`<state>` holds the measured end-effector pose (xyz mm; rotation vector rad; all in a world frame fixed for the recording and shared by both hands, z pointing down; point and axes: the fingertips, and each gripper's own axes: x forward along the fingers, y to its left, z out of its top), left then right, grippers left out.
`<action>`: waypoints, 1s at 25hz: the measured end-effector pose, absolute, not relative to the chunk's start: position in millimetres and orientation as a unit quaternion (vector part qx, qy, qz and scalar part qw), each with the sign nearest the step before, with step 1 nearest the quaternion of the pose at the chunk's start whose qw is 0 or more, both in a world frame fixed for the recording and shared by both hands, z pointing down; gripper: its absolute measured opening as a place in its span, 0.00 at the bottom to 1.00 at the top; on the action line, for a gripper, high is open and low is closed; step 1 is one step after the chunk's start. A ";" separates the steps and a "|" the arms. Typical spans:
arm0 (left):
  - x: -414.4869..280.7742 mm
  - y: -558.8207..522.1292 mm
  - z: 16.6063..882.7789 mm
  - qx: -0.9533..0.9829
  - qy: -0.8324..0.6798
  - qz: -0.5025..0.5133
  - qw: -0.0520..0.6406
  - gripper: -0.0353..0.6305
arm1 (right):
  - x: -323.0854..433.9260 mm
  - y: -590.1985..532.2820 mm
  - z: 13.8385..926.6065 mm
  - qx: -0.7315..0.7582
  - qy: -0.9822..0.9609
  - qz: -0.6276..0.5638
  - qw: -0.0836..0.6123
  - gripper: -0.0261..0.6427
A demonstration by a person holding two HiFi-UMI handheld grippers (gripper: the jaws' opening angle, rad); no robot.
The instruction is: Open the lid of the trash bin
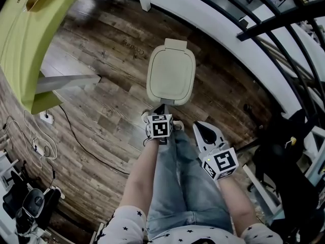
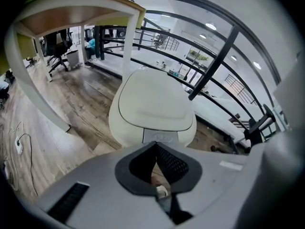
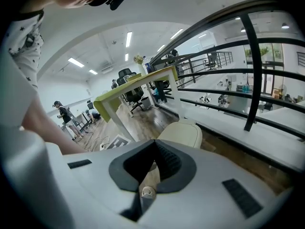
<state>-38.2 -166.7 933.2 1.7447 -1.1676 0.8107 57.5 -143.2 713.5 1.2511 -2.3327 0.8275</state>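
A cream trash bin (image 1: 171, 75) stands on the wooden floor with its lid down flat. In the left gripper view the trash bin (image 2: 155, 101) fills the middle, with a grey front panel (image 2: 161, 136) just past the jaw tips. My left gripper (image 1: 161, 107) hovers at the bin's near edge, jaws shut with nothing between them; its tips (image 2: 156, 143) meet. My right gripper (image 1: 205, 128) hangs lower right, off the bin, also shut and empty. The right gripper view shows the bin (image 3: 183, 133) beyond the closed tips (image 3: 155, 141).
A yellow-green table (image 1: 25, 34) with a white leg (image 1: 66, 81) stands left. A black cable (image 1: 84, 141) and wall socket (image 1: 45, 117) lie on the floor. A black railing (image 1: 274, 24) curves behind the bin. A black chair (image 1: 284, 156) is right. The person's jeans (image 1: 177, 182) show below.
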 end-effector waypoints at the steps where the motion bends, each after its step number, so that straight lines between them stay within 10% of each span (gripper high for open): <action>1: -37.8 -166.6 933.4 0.701 -0.468 0.325 0.430 0.07 | 59.1 -142.7 714.3 0.445 -0.826 0.293 0.184 0.03; 25: -37.6 -159.2 950.2 0.695 -0.444 0.389 0.412 0.07 | 57.5 -144.6 716.4 0.444 -0.825 0.297 0.181 0.03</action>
